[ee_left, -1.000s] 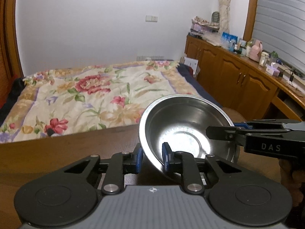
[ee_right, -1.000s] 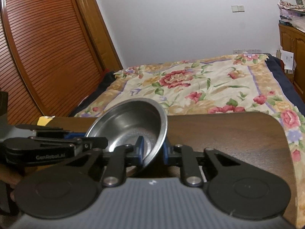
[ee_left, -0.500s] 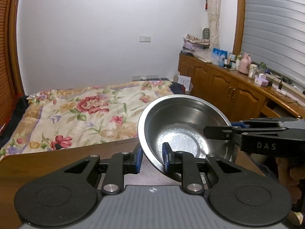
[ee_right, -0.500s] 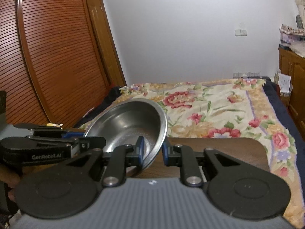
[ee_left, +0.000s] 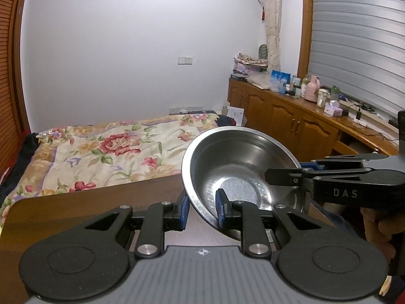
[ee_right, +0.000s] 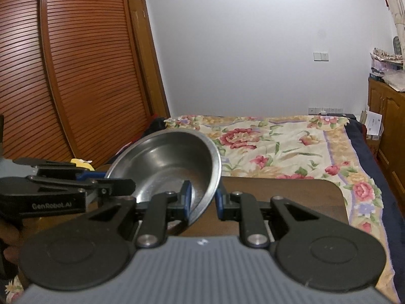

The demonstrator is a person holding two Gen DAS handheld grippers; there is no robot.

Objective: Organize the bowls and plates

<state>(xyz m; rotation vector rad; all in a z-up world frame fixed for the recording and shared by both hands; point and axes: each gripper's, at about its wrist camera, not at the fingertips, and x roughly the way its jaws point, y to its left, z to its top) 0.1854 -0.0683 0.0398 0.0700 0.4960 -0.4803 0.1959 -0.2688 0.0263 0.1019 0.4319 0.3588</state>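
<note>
Got the steel bowl (ee_left: 243, 169) pinched from both sides, left gripper (ee_left: 201, 207) and right gripper (ee_right: 202, 202) jaws each nearly closed on opposite rims, above the table (ee_right: 291, 195).

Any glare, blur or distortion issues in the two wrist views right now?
Left wrist: sharp; bright glare patch on the floor of the round stainless steel bowl; fisheye bends the wooden window frame. Right wrist: bowl duller, no hot spot; louvred wooden wardrobe doors bow strongly; soft blur near the lower edge; left gripper lettering slightly soft.
</note>
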